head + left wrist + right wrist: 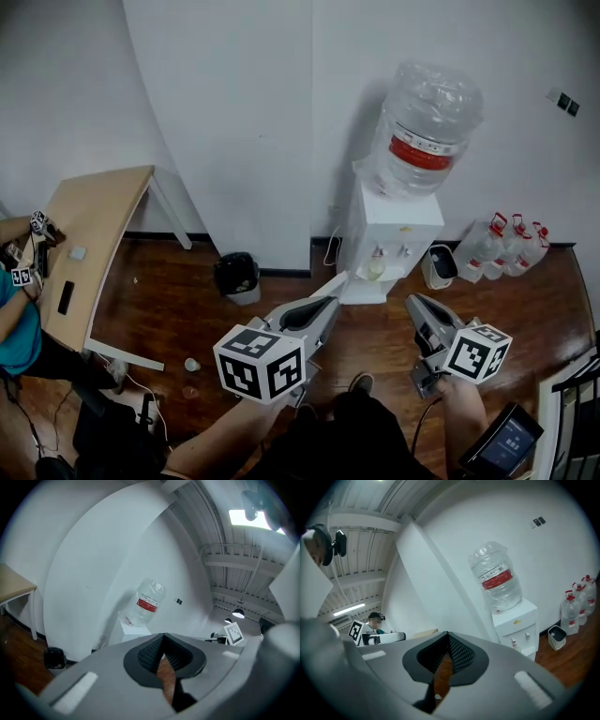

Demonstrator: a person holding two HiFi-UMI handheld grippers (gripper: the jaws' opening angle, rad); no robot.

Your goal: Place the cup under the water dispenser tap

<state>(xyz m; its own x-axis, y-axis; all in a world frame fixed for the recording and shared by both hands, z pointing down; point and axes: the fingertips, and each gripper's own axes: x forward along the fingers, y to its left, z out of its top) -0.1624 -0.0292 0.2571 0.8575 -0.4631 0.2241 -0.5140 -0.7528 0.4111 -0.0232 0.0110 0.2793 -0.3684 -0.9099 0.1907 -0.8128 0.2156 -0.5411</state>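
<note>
The white water dispenser (394,230) stands against the far wall with a big clear bottle (424,127) on top. A small pale cup (375,269) sits in its recess under the taps; it is also a small speck in the right gripper view (515,645). My left gripper (328,295) is held out over the wooden floor, short of the dispenser, jaws slightly apart and empty; the dispenser (133,629) lies ahead of it. My right gripper (417,305) is beside it, shut on nothing, facing the dispenser (516,623).
A black bin (236,277) stands left of the dispenser, a white bin (439,265) and several water jugs (511,248) to its right. Two small cups (192,365) lie on the floor. At the far left a person (14,309) sits at a wooden table (103,211).
</note>
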